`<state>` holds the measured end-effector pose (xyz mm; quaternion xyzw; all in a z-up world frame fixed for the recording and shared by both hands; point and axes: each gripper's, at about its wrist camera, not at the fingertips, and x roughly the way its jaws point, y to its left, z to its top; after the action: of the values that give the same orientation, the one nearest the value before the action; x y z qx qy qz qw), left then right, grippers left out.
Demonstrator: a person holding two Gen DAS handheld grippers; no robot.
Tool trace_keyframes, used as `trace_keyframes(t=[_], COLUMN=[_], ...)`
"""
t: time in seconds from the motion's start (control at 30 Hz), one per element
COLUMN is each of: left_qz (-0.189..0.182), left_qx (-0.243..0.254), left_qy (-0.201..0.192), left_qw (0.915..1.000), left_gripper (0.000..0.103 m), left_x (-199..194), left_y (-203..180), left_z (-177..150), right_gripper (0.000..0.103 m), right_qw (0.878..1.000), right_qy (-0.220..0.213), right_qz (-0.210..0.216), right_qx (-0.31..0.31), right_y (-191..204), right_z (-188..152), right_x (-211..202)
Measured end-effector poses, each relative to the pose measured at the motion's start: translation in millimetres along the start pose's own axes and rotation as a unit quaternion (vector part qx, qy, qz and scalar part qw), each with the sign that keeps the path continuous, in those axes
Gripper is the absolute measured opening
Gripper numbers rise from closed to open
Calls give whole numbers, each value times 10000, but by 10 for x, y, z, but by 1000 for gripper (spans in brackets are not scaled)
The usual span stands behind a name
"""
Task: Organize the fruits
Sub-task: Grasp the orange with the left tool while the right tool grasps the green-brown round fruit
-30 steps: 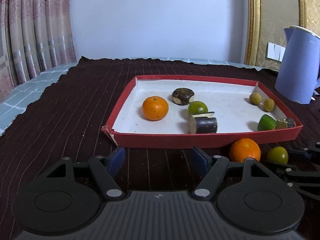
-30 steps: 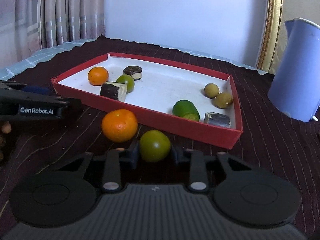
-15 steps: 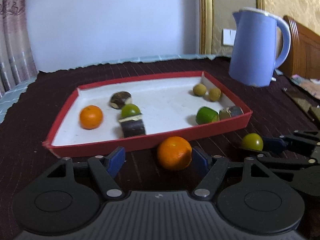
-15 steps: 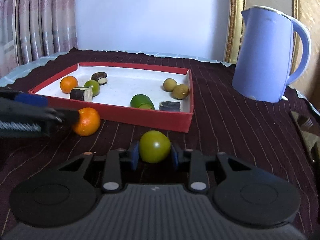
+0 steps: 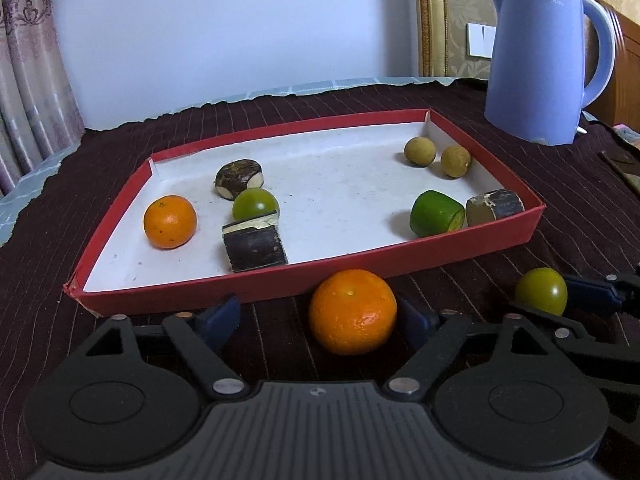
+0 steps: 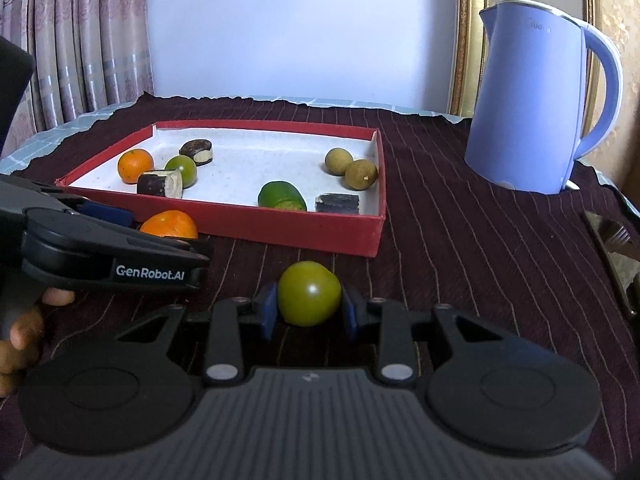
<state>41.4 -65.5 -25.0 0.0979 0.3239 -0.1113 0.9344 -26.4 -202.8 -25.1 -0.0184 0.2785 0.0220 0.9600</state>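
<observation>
Dark striped cloth lies open around the red tray, with a blue kettle standing off the tray's far right corner. Inside the tray — an orange, a green fruit and two dark cane pieces toward the left, a cut lime, another cane piece and two longans toward the right. The left gripper, its jaws just widened, straddles a loose orange by the tray's near wall, unpinched. The right gripper clamps a green fruit — before the tray's near right corner.
</observation>
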Motion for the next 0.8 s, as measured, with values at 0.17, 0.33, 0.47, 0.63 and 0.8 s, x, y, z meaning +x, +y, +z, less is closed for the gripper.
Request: trace_keyframes(t=[0.17, 0.33, 0.47, 0.63, 0.8], left_qz=[-175, -452, -438, -445, -352], left_qx=[26, 68, 74, -8, -124], left_qy=[-27, -53, -67, -18, -19], left_qw=[9998, 9989, 9990, 9990, 9993], left_gripper=[69, 40, 40, 40, 40], left_x=[-29, -103, -149, -202, -254], left_y=[8, -13, -1, 113, 280], left_z=[-9, -41, -83, -119, -153], right_gripper=[30, 30, 30, 30, 30], right_qw=[9999, 9999, 9997, 9994, 9996], right_qy=[1, -17, -41, -75, -180], right_qz=[-91, -140, -193, -307, -231], right_qx=[-109, -97, -109, -120, 51], right_y=[34, 35, 53, 103, 111], right_z=[-5, -8, -22, -28, -10], right_x=[4, -3, -28, -60, -118])
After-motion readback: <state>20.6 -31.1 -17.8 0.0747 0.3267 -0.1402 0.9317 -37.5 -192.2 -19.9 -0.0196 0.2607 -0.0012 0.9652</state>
